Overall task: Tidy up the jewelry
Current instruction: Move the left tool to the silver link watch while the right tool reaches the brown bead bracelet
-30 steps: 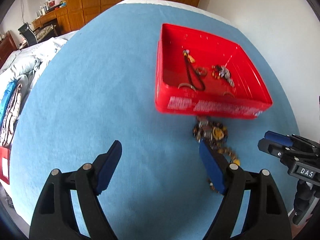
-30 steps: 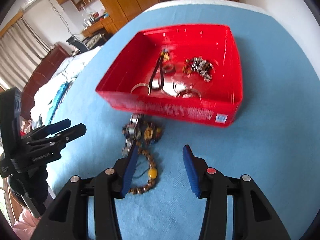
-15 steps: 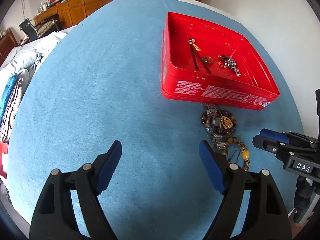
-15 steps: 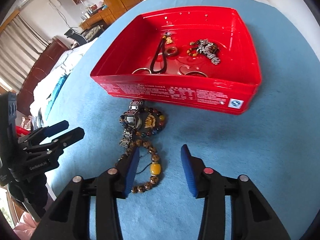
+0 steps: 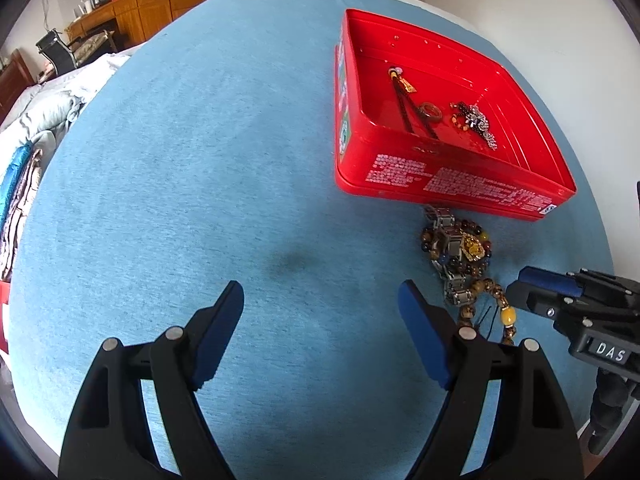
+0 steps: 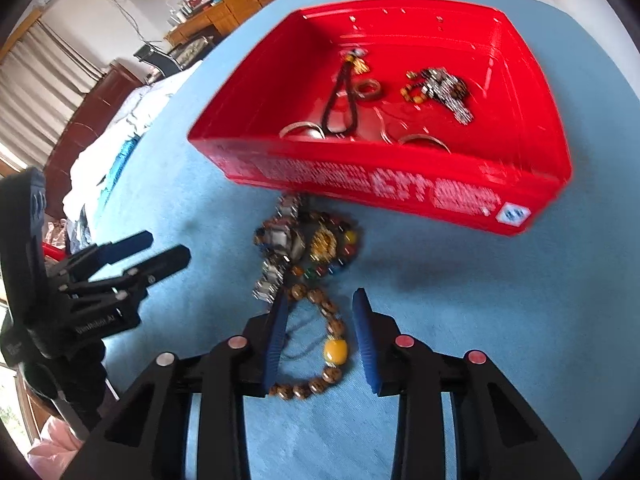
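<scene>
A brown bead bracelet [image 6: 320, 344] with one big yellow bead lies on the blue surface [image 5: 168, 184], just in front of the red box [image 6: 400, 184]. Its top end touches a small pile of other jewelry: a silver link bracelet [image 6: 276, 256] and a ring of colored beads [image 6: 332, 248] with a gold charm in the middle. This pile sits right beside the near wall of the red box, close to the right edge of the surface. Inside the red box are a black cord necklace [image 6: 340, 96], a small round ring [image 6: 370, 90], a sparkly beaded piece [image 6: 440, 86] and two silver bangles [image 6: 424, 142] by the near wall. The right gripper [image 6: 320, 300] is low over the surface and points toward the box. Its two blue fingers [image 6: 276, 332] are a little apart, one on each side of the brown bead bracelet, and it is not squeezing it. I cannot tell if the fingers touch the beads. The left gripper [image 5: 320, 292] hangs over a bare part of the blue surface, to the left of the jewelry pile. Its fingers are spread wide apart and hold nothing. Its right finger [image 5: 420, 336] is near the silver link bracelet.
</scene>
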A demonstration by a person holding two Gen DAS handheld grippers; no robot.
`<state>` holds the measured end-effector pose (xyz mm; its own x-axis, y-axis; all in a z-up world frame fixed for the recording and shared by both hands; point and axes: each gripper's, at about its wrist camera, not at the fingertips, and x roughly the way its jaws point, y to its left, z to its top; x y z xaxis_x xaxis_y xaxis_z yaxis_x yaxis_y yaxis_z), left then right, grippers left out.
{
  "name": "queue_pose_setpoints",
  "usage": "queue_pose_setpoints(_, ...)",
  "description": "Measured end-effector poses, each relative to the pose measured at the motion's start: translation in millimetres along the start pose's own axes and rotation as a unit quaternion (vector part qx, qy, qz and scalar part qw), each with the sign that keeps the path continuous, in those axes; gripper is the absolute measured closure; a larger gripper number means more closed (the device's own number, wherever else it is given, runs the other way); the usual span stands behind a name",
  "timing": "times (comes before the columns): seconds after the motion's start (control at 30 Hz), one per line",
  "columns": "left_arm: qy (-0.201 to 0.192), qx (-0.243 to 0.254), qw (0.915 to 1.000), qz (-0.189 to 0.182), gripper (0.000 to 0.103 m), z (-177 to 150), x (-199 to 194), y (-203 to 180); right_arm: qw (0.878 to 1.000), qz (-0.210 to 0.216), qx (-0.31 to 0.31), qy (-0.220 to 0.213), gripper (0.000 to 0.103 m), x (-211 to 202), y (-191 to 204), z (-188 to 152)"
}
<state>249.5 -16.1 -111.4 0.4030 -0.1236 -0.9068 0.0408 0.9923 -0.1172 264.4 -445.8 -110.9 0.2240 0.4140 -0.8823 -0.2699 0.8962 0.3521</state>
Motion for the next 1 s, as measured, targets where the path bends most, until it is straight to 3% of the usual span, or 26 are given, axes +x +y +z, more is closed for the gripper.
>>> queue_pose_setpoints(0.33,0.006,0.002,1.0,-0.004,0.024,-3.9,0.1,-7.8,1.0,-0.011,-0.002,0.022,0.071,14.0,-8.9,-9.7)
queue_pose_setpoints(0.4,0.005,0.0,1.0,-0.003,0.024,-3.7,-2.0,-9.6,1.0,-0.012,-0.007,0.018,0.087,14.5,-7.9,-11.3)
queue_pose_setpoints(0.43,0.004,0.0,1.0,-0.003,0.024,-3.2,-3.1,-10.3,1.0,-0.006,-0.008,0.021,0.09,15.7,-7.8,-12.5)
queue_pose_setpoints(0.7,0.018,-0.001,0.9994,-0.029,0.025,4.7,2.1,-25.8,1.0,-0.005,-0.005,0.013,0.091,4.7,-14.4,-24.9)
queue_pose_setpoints(0.8,0.031,-0.009,0.9986,-0.043,0.031,11.4,11.2,-31.4,1.0,-0.008,0.007,0.008,0.091,-4.2,-27.4,-29.5)
queue_pose_setpoints(1.0,0.059,-0.015,0.9955,-0.073,0.055,19.1,29.2,-42.5,0.999,-0.014,0.031,0.001,0.091,-15.0,-50.0,-36.4)
